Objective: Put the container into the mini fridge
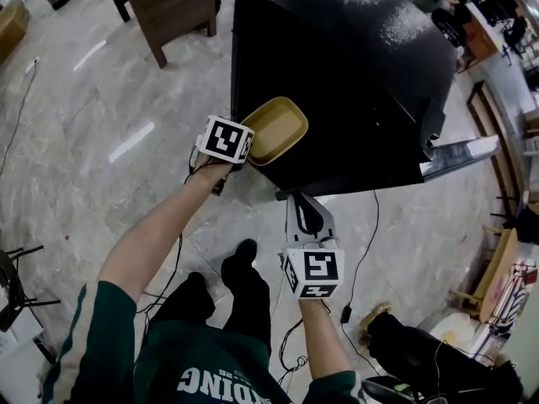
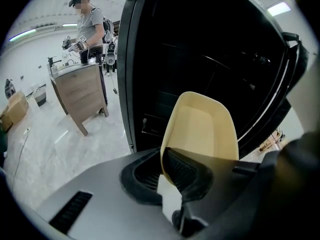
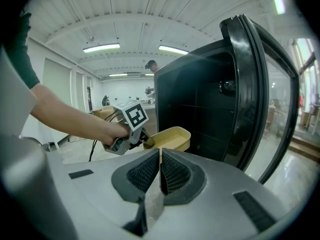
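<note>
The container is a shallow yellow tray. My left gripper is shut on its near rim and holds it just in front of the black mini fridge. In the left gripper view the container stands tilted before the fridge's dark open inside, with the gripper clamped on its edge. My right gripper hangs lower, by the fridge's front bottom edge, shut and empty. The right gripper view shows its jaws together, the container beyond them and the open fridge door at right.
The fridge door swings out to the right. A wooden table stands left of the fridge, and a person is behind it. Cables trail over the marble floor near my feet. A black bag lies at lower right.
</note>
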`<act>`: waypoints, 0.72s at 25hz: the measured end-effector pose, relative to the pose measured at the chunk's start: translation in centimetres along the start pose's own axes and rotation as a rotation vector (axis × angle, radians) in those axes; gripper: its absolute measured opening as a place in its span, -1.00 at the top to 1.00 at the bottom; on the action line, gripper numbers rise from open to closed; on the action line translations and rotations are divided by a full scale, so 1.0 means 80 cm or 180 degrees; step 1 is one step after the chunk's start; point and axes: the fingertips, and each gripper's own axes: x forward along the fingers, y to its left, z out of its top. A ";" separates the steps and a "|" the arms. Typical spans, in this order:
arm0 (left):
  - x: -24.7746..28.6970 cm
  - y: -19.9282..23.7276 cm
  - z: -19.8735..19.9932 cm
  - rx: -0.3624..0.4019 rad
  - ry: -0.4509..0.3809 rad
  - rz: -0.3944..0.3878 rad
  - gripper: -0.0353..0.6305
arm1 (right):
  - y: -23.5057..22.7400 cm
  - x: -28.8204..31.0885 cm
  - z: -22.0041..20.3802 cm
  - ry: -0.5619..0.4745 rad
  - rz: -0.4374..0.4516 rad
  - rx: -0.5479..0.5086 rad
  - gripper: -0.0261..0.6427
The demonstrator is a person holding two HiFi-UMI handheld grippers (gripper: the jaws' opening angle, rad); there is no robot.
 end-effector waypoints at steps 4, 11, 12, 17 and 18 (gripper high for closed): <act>0.023 -0.001 0.002 -0.0061 0.0054 -0.0010 0.82 | 0.003 0.007 -0.012 0.0014 0.0010 -0.0016 0.81; 0.055 -0.005 0.024 -0.0258 0.0183 0.0007 0.82 | 0.001 0.016 -0.023 0.0036 0.0028 0.0092 0.81; 0.059 -0.006 0.031 -0.0260 0.0190 0.0009 0.82 | -0.001 0.017 -0.023 0.0033 0.0025 0.0107 0.81; 0.079 -0.008 0.061 -0.0118 0.0164 0.0121 0.82 | -0.017 0.028 -0.025 0.0014 -0.0016 0.0207 0.81; 0.083 -0.010 0.066 -0.0121 0.0156 0.0107 0.82 | -0.019 0.030 -0.025 0.0006 -0.0019 0.0220 0.81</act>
